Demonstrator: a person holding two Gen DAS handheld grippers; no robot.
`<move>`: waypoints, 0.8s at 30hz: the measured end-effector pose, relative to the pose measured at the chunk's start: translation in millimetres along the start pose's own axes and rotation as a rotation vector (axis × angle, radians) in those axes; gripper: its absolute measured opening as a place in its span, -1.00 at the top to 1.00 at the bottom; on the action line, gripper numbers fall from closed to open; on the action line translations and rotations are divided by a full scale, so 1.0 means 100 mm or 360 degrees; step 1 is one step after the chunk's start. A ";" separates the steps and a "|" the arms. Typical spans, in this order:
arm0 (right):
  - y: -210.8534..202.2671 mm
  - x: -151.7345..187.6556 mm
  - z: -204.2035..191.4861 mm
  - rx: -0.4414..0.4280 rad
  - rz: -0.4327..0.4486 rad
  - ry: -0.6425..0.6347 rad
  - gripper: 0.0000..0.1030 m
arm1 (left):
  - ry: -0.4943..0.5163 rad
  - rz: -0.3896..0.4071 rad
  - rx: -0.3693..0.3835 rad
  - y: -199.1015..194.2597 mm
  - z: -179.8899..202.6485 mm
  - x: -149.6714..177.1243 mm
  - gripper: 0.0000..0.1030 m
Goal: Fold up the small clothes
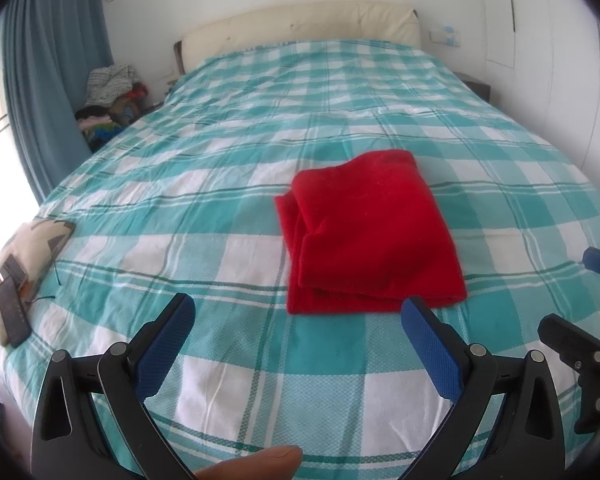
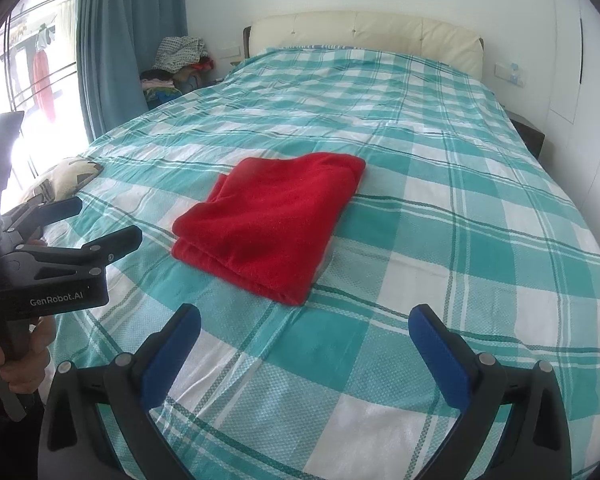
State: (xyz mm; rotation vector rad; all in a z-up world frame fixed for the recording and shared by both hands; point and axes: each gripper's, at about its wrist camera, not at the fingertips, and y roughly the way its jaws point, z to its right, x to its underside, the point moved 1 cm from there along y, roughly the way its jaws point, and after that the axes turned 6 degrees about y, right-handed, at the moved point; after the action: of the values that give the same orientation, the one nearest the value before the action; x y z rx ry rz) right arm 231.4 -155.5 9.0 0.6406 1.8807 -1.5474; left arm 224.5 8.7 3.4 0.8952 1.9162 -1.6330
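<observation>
A red garment (image 1: 370,232), folded into a thick, roughly square bundle, lies flat on the bed toward the near half of the cover, its layered edges showing along its left and near sides. Nothing touches it. It rests on a teal-and-white checked bedspread (image 1: 228,184) that covers the whole bed, slightly wrinkled around the bundle.

The left gripper (image 1: 298,316) hangs over the near edge of the bed with its blue-padded fingers (image 1: 432,344) spread wide and nothing between them — the garment's near edge sits just beyond the right-hand fingertip, apart from it. A fingertip of the person (image 1: 256,462) shows at the bottom of that view. The right gripper (image 2: 304,324) is likewise released, its jaws as wide as they go and empty, with the garment ahead and to the left of it, clear of both pads. In the right wrist view the left gripper's black body, marked GenRobot.AI, shows at the left edge, held in the person's hand (image 2: 16,364).

On the bed's left edge lies a patterned cushion (image 1: 32,244) with a dark flat device (image 1: 14,316) resting against it. At the far end stands a cream padded headboard (image 1: 300,26). Beyond the bed's far left corner a heap of clothes (image 1: 108,96) is piled up, beside a blue curtain (image 1: 52,72) and a bright window. White walls run along the right.
</observation>
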 end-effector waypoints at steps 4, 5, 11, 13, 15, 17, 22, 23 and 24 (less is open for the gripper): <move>0.02 0.00 0.05 0.0008 -0.0015 0.0027 -0.99 | -0.0015 -0.0005 -0.0003 0.02 -0.01 0.01 -1.00; 0.02 0.00 0.06 0.0014 -0.0016 0.0027 -0.99 | -0.0018 -0.0007 -0.0009 0.02 -0.02 0.01 -1.00; 0.00 0.00 0.04 0.0079 0.0020 -0.0032 -0.99 | -0.0050 -0.0030 -0.0008 0.05 -0.09 0.00 -1.00; -0.01 -0.01 0.03 0.0064 0.0023 -0.0033 -0.99 | -0.0046 -0.0024 -0.0017 0.04 -0.09 0.00 -1.00; -0.02 -0.01 0.02 0.0054 0.0021 -0.0031 -0.99 | -0.0047 -0.0017 -0.0016 0.03 -0.10 0.00 -1.00; -0.02 -0.01 0.02 0.0051 0.0017 -0.0031 -0.99 | -0.0041 -0.0007 -0.0020 0.02 -0.10 0.00 -1.00; -0.03 -0.01 0.01 0.0051 0.0027 -0.0029 -0.99 | -0.0029 -0.0014 -0.0053 0.03 -0.10 0.00 -1.00; -0.03 -0.01 0.01 0.0054 0.0030 -0.0029 -0.99 | -0.0030 -0.0019 -0.0053 0.04 -0.10 0.00 -1.00; -0.03 -0.02 0.01 0.0057 0.0030 -0.0031 -0.99 | -0.0030 -0.0023 -0.0053 0.04 -0.10 0.00 -1.00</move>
State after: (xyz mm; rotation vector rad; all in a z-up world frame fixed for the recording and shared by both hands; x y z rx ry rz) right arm 230.1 -156.6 12.5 0.6549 1.8310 -1.5730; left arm 227.7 18.8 2.2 0.8515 1.9355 -1.6074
